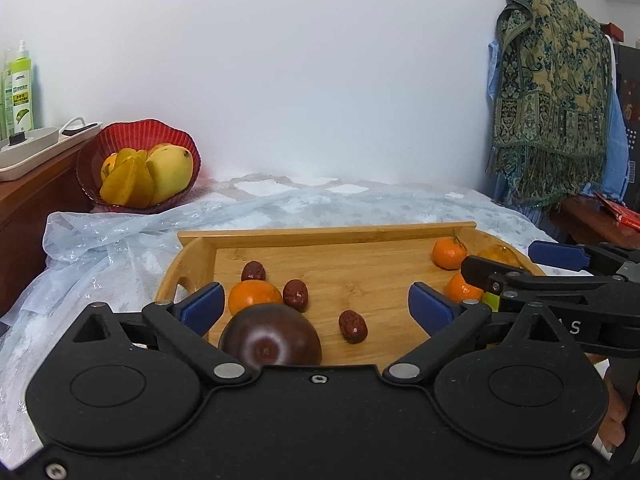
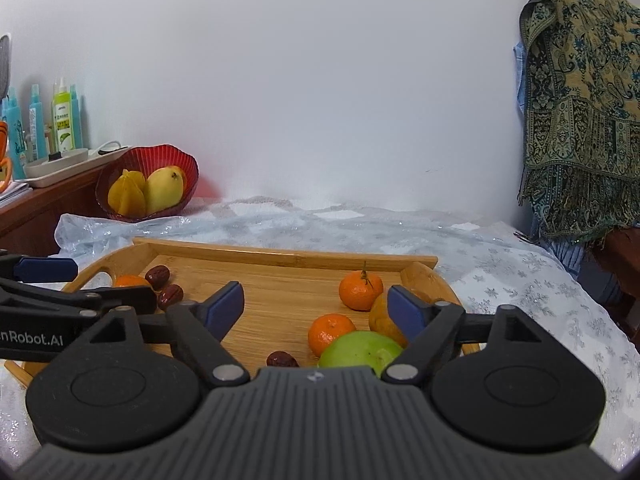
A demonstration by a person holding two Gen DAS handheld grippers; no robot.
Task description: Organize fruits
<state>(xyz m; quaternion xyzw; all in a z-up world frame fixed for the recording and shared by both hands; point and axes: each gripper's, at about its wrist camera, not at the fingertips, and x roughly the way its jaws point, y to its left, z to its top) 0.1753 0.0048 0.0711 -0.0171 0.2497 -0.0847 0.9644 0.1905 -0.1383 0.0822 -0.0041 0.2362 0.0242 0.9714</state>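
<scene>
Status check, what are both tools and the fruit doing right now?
Left tool open, dark apple below it. Right tool open over green apple. All fruit sits loose on wooden tray. Nothing blocking.

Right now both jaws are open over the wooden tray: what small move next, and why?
Probably ease the left gripper down and close on the dark purple round fruit. It sits between the open blue pads, untouched, on the bamboo tray. The red ribbed bowl beyond already holds yellow fruit.
</scene>
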